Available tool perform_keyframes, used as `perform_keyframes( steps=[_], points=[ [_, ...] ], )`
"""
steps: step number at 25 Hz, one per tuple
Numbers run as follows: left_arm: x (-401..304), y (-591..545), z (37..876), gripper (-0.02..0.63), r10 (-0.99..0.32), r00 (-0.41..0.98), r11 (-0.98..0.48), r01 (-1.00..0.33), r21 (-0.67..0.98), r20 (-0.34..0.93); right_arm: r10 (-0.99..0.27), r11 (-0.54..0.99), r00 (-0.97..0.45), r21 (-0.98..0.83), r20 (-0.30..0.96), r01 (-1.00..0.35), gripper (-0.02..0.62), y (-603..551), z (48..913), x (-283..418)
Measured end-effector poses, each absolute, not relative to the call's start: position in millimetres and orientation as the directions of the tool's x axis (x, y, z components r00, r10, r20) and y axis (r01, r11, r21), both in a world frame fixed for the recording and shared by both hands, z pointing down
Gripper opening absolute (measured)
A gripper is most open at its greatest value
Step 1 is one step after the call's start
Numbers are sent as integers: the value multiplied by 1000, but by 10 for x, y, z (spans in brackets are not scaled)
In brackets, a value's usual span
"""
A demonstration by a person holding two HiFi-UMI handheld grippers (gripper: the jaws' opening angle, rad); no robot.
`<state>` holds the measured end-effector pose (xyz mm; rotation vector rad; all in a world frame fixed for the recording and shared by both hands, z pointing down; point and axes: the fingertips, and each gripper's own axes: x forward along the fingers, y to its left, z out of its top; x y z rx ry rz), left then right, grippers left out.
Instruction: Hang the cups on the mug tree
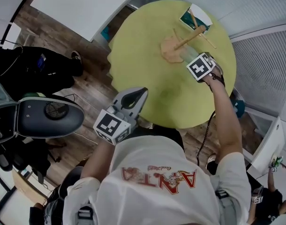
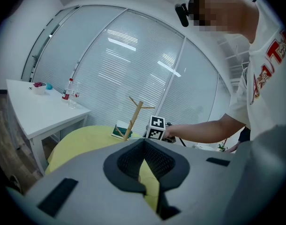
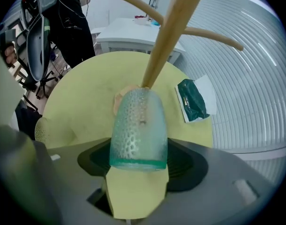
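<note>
Nearby, cup (image 3: 138, 130) beside mug tree (image 3: 169, 36), table edge (image 3: 119, 60)

Seemingly one cup (image 3: 138, 130), one mug tree (image 3: 170, 36)

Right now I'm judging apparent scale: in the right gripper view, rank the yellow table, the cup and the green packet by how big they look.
1. yellow table
2. cup, enlarged by nearness to the camera
3. green packet, clearly smallest
</note>
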<state>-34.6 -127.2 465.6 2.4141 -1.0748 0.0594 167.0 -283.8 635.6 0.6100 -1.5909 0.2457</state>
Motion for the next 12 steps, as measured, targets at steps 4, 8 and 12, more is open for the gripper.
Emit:
perform_keyframes(
  steps=[4,8,12],
  points=[
    [-330,-1281,4651,9,-681,693,-571,-705,422,236,-235,831,3,203,972,-518,314,-2874,6383,1636],
    [-307,-1297,4639,9,-678,696,-574,-703,420,236,-242,833,-5,205,970,-515,314,-2887,6393,1620],
    [-285,-1340,4654,9,-675,697,-576,-702,418,241,-246,832,-21,200,969,-517,314,-2910,6436,1622]
  ],
)
